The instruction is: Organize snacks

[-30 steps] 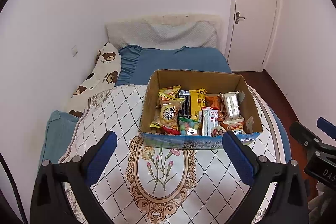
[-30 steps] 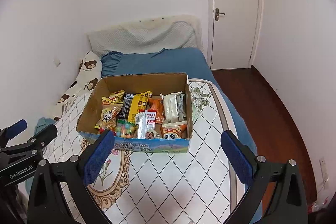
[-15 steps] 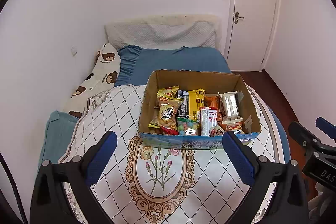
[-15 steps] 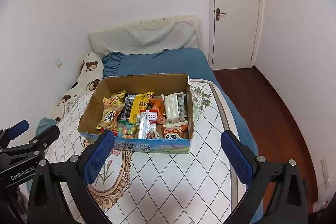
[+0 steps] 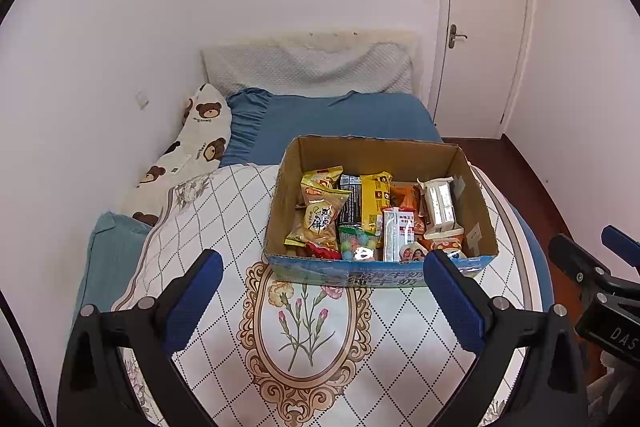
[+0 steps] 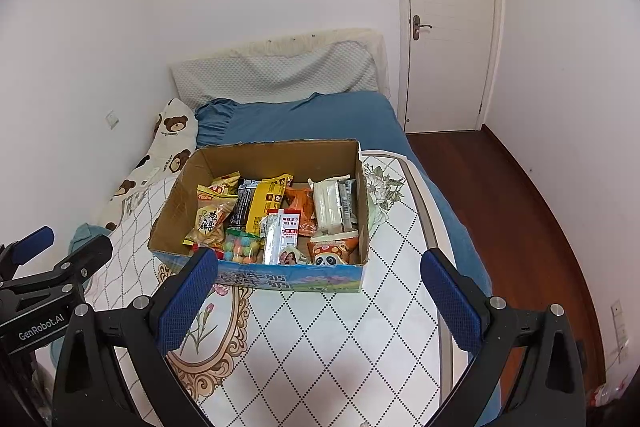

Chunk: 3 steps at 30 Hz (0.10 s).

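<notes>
A small bedroom: on the bed's quilt point(image 5: 312, 311) sits a cardboard box point(image 5: 376, 273) holding all the snacks point(image 5: 360, 211). Since a second ago almost nothing shifts; both views merely drift slightly, so sorting gains nothing. Left claw point(image 5: 320, 301) and right claw point(image 6: 318, 299) gape empty. Only the right view shows the box's right outer wall.

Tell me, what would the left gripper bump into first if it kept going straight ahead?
Probably the cardboard box of snacks: the left gripper, open and empty, points at its near blue wall, though depth is hard to judge.
</notes>
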{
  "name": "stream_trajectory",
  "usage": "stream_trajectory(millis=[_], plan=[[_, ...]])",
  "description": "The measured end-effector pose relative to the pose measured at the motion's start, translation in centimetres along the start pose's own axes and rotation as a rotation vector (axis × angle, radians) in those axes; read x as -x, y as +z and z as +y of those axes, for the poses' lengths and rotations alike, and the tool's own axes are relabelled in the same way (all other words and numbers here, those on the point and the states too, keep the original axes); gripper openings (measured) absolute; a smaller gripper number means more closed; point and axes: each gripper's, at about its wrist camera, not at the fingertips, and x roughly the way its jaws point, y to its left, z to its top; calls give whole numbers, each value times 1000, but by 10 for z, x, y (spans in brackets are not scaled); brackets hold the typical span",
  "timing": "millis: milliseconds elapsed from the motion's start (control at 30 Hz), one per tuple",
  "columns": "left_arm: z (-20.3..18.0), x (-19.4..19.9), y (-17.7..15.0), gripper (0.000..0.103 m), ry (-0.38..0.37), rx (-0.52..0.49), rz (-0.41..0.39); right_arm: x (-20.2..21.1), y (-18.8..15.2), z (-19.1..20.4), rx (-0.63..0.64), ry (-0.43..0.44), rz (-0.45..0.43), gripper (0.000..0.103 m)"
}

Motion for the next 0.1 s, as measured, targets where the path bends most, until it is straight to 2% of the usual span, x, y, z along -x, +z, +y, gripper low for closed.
stream_trajectory(millis=[100], plan=[[-1,1,-1,103,0,-1,-2,1,0,0,4,0,-2,103]])
